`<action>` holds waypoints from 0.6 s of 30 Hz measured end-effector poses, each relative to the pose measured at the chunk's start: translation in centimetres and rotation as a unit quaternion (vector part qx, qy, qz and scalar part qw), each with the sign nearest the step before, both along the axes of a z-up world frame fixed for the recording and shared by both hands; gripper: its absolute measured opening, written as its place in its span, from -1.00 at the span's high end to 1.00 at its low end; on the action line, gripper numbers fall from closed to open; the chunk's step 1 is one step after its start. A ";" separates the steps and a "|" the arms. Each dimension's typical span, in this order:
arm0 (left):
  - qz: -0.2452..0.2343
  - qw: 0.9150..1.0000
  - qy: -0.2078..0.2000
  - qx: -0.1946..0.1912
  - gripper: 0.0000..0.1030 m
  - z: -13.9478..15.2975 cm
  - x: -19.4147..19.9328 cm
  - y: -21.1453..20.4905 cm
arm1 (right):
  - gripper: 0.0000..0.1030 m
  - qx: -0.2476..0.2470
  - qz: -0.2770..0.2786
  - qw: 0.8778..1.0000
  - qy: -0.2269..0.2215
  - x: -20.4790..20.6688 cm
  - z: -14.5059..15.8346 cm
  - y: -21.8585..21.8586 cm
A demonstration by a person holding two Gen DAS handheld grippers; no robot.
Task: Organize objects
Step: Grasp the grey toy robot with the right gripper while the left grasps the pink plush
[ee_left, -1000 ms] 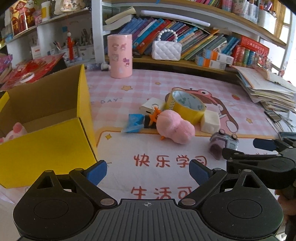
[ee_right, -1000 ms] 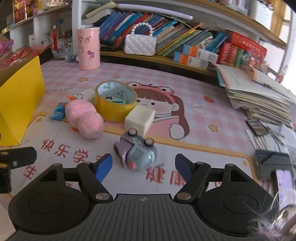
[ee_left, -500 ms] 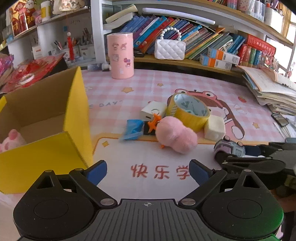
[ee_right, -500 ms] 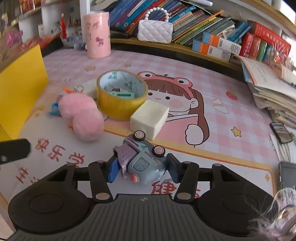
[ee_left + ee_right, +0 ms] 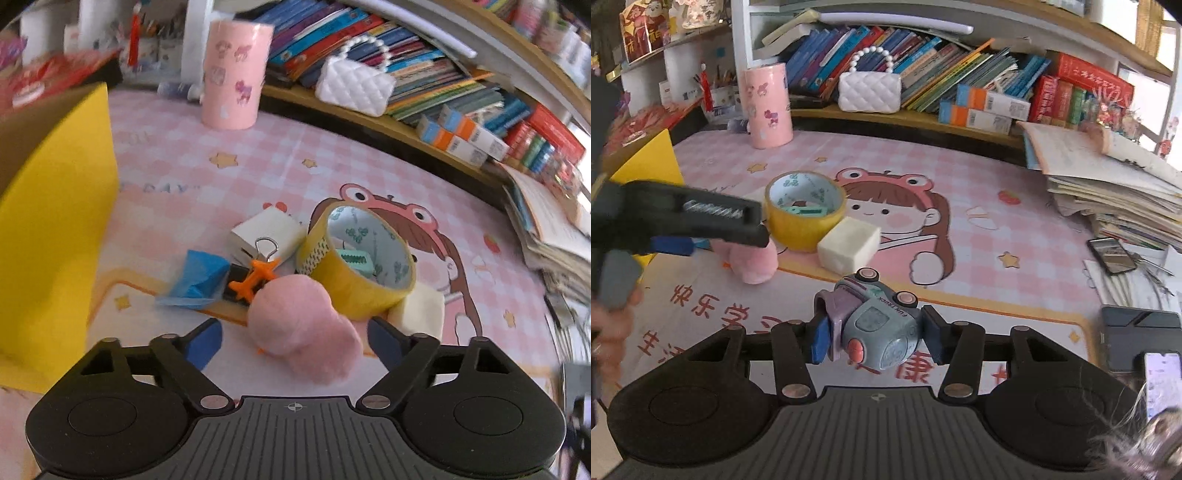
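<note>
Two grippers are at work over the pink checked mat (image 5: pixel 979 192). The right gripper (image 5: pixel 873 338) has its blue pads pressed against both sides of a small grey-blue toy truck (image 5: pixel 875 325), which sits between the fingers with its wheels pointing up and away, above the Chinese lettering at the mat's near edge. Whether the truck is lifted clear of the mat or touching it, I cannot tell.

The left gripper (image 5: pixel 293 341) has its fingers spread wide, holding nothing, with a pink plush toy (image 5: pixel 303 326) lying between the two blue fingertips (image 5: pixel 203 343) and not touching either. From the right wrist view that same gripper comes in from the left as a dark arm across the plush.

Just behind the plush a yellow tape roll (image 5: pixel 360 254) leans on its side with a small mint-green object (image 5: pixel 354 260) inside it. A cream block (image 5: pixel 849 243) lies against the roll's right side. To the left of the plush are an orange toy plane (image 5: pixel 255 278), a blue crumpled wrapper (image 5: pixel 201 277) and a white box with a binder clip (image 5: pixel 267 234), all bunched together. The yellow cardboard box (image 5: pixel 55 221) stands open at the far left. Further back, a pink cylinder tin (image 5: pixel 766 105) stands near the bookshelf, where a white quilted purse (image 5: pixel 870 92) rests against the books.
</note>
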State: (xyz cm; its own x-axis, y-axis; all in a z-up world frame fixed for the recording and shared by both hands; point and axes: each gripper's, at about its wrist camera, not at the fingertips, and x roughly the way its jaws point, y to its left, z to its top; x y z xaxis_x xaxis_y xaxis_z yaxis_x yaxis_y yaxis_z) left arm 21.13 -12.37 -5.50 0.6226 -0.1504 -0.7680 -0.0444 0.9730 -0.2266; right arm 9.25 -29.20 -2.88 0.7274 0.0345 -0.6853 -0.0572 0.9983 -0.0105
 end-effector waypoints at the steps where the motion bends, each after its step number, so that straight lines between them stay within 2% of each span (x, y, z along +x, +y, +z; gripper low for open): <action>1: 0.006 1.000 0.005 -0.001 -0.45 -0.3 0.3 -0.1 | 0.09 0.000 -0.002 1.000 0.000 -0.2 0.0 -0.1; 3: 0.012 1.000 0.012 -0.007 -0.39 -0.8 0.9 0.0 | 0.09 -0.002 -0.007 1.000 0.003 -0.4 0.0 -0.4; 5: 0.007 1.000 0.006 -0.011 -0.18 -1.0 1.0 -0.1 | 0.09 -0.003 -0.011 1.000 0.005 -0.6 0.0 -0.6; 6: 0.001 1.000 0.001 -0.009 -0.16 -1.0 1.0 -0.2 | 0.09 -0.003 -0.012 1.000 0.006 -0.7 -0.1 -0.7; 10: -0.016 1.000 -0.012 -0.002 -0.11 -0.4 0.1 0.1 | 0.09 0.001 -0.019 1.000 0.006 -0.9 0.1 -0.7; 15: -0.056 0.997 -0.054 -0.019 -0.11 2.1 -3.4 1.6 | 0.09 0.009 -0.025 1.000 0.008 -1.1 0.2 0.0; 18: -0.072 0.995 -0.062 -0.026 -0.12 2.9 -5.6 2.6 | 0.09 0.011 -0.020 1.000 0.008 -1.3 0.4 1.0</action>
State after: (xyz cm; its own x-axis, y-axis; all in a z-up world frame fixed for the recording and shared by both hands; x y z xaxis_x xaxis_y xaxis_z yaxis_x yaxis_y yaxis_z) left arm 15.52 -9.82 -2.58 0.6807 -0.2827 -0.6758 0.1255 0.9539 -0.2726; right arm 7.91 -28.20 -2.53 0.7169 0.0215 -0.6969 -0.0174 0.9998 0.0129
